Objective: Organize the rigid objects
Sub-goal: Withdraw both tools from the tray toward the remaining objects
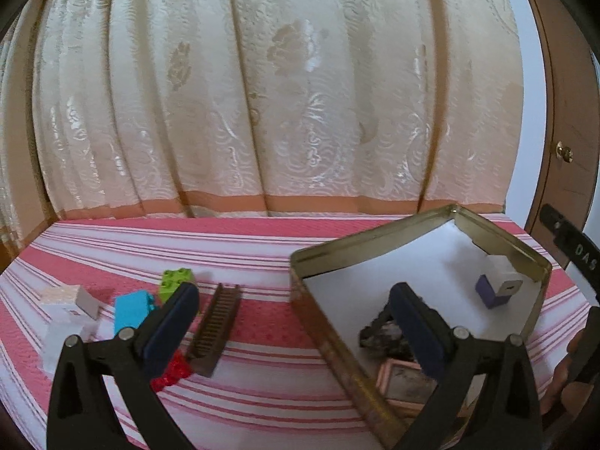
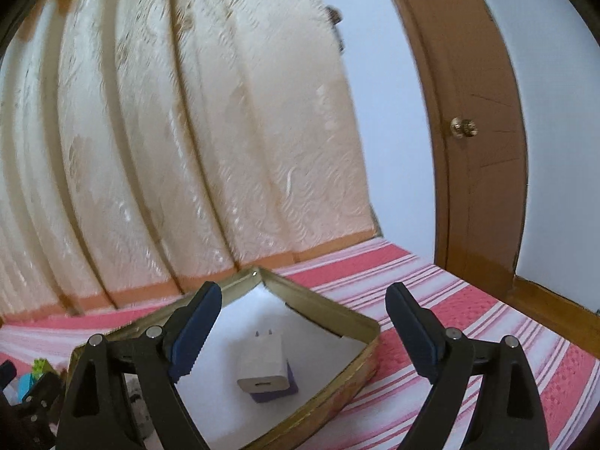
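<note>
Four loose blocks (image 1: 135, 309) only left view.

The tin (image 1: 378, 238) looked like glossy brass-toned metal, lined with matt white paper (image 1: 375, 281). The striped bedcover (image 1: 262, 322) was rough woven cloth; the curtain (image 1: 262, 93) shone satiny.

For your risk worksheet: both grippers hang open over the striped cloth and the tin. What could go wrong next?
1. The green brick, blue brick and comb lie close together; the left gripper may knock one while grasping another.
2. The tin wall could catch a lowered finger and shift the charger.
</note>
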A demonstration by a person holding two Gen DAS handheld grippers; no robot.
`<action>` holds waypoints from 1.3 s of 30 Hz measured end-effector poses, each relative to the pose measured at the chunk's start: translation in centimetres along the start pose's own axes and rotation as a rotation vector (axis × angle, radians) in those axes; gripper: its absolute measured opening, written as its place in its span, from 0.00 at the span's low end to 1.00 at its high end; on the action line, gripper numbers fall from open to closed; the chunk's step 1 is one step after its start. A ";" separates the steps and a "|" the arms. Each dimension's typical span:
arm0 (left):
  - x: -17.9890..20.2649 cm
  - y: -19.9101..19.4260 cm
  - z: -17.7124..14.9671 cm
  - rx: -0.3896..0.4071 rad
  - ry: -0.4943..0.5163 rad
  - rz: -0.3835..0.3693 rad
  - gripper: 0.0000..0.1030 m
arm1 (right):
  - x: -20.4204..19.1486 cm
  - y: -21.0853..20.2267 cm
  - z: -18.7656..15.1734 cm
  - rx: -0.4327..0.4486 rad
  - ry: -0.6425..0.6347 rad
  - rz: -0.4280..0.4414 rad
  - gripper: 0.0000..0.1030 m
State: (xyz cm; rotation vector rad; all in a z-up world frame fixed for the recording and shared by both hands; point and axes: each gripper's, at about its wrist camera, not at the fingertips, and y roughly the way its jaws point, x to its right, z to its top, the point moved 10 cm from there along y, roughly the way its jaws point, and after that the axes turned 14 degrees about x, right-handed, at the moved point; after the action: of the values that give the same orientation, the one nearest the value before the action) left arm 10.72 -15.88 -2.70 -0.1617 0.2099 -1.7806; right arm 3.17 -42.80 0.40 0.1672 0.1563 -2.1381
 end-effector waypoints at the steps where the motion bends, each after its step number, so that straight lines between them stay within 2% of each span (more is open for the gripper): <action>1: -0.2 -0.1 0.0 0.004 0.003 0.004 1.00 | 0.0 0.0 0.0 0.000 0.001 -0.004 0.88; 10: -1.1 -0.5 0.1 0.033 0.041 0.032 1.00 | -0.3 -0.8 -0.2 -0.001 -0.026 -0.046 0.88; 18: -1.9 -0.8 0.1 0.026 0.023 0.018 1.00 | -1.3 -2.1 -0.4 0.005 -0.038 -0.038 0.88; 24: -2.5 -1.2 0.0 0.024 0.024 0.015 1.00 | -2.3 -3.3 -1.4 -0.036 0.011 -0.005 0.88; 33: -4.7 -1.6 -0.4 0.014 0.004 0.021 1.00 | -3.9 -5.2 -0.8 0.020 -0.051 -0.008 0.88; 39: -6.8 -1.8 -0.7 0.002 -0.011 0.028 1.00 | -5.0 -6.1 -1.0 0.017 -0.057 0.004 0.88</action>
State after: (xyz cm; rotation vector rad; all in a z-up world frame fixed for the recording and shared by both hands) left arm 10.33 -8.86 -2.94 -0.1662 0.2018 -1.7516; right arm 0.75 -35.24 0.60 0.1162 0.1041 -2.1387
